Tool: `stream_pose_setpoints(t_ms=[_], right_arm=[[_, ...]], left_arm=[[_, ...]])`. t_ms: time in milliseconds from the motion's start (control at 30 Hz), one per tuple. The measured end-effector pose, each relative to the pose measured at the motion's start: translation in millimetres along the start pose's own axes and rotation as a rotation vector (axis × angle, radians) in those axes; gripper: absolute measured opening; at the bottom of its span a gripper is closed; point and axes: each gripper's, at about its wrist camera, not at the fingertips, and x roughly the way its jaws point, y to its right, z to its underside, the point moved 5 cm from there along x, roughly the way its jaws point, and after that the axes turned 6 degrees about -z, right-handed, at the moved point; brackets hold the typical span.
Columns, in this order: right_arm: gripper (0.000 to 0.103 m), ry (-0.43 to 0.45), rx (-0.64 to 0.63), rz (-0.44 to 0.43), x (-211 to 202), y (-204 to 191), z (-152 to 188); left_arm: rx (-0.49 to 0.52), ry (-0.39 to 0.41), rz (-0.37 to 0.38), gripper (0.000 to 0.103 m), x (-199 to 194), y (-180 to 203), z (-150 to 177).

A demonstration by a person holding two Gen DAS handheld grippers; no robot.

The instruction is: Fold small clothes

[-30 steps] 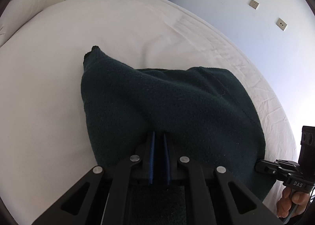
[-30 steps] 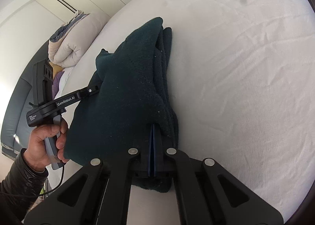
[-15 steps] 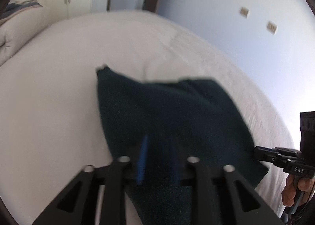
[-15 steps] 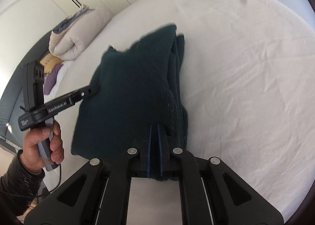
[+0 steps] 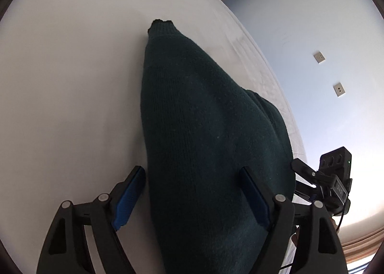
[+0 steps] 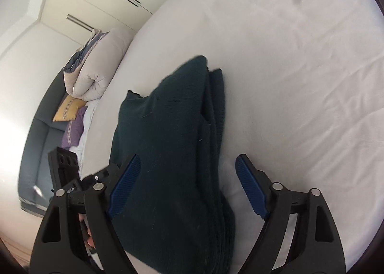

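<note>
Both grippers, the left (image 5: pixel 192 192) and the right (image 6: pixel 189 187), had black frames with ribbed blue pads, and their jaws were opening over the sweater (image 6: pixel 172 154), the pads clear of the knit. The sweater, dark green and finely ribbed, lay folded into a thick layered wedge on the bed (image 6: pixel 300 70), tapering to a cuff. The bed's white sheet was softly creased beside the sweater.

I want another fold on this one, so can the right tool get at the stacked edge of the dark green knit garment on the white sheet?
Probably yes. The right tool is opening, pads clear, straddling the dark green knit garment; its layered edge lies uncovered on the white sheet.
</note>
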Motion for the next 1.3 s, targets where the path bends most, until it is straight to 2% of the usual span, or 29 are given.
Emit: stream_pose_setpoints(t_ms=[67, 100, 133, 267, 333, 400, 467, 633, 767, 967, 1167, 1300], right_arm=[[0.069, -0.022, -0.002, 0.001, 11, 2, -4], [0.057, -0.047, -0.010, 0.015, 16, 2, -6], [0.040, -0.068, -0.012, 0.025, 24, 4, -5], [0.032, -0.089, -0.032, 0.078, 34, -1, -4], [0.027, -0.079, -0.086, 0.143, 33, -14, -1], [0.024, -0.064, -0.139, 0.194, 30, -27, 2], [0.022, -0.034, -0.198, 0.230, 19, -49, 9], [0.022, 0.006, -0.341, 0.272, -13, -113, 46], [0.022, 0.012, -0.385, 0.208, -38, -159, 93], [0.022, -0.039, -0.404, 0.103, -44, -211, 201], [0.022, -0.098, -0.314, 0.017, -20, -215, 289], [0.022, -0.131, -0.297, 0.039, 9, -202, 318]], left_arm=[[0.014, -0.018, -0.008, 0.079, 3, 3, -2], [0.017, -0.033, -0.013, 0.073, 5, 4, -2], [0.017, -0.042, -0.022, 0.070, 5, 6, -2], [0.055, -0.052, -0.082, 0.055, 2, 14, -3], [0.082, -0.045, -0.105, 0.046, -6, 20, -1], [0.104, -0.034, -0.122, 0.043, -15, 24, -1], [0.121, -0.021, -0.132, 0.041, -28, 27, 3], [0.168, 0.045, -0.145, 0.040, -87, 34, 26], [0.154, 0.088, -0.133, 0.040, -156, 18, 66], [0.140, 0.104, -0.190, 0.040, -223, -22, 147], [0.040, 0.057, -0.195, 0.040, -237, -79, 213], [0.005, 0.031, -0.191, 0.041, -219, -104, 224]])
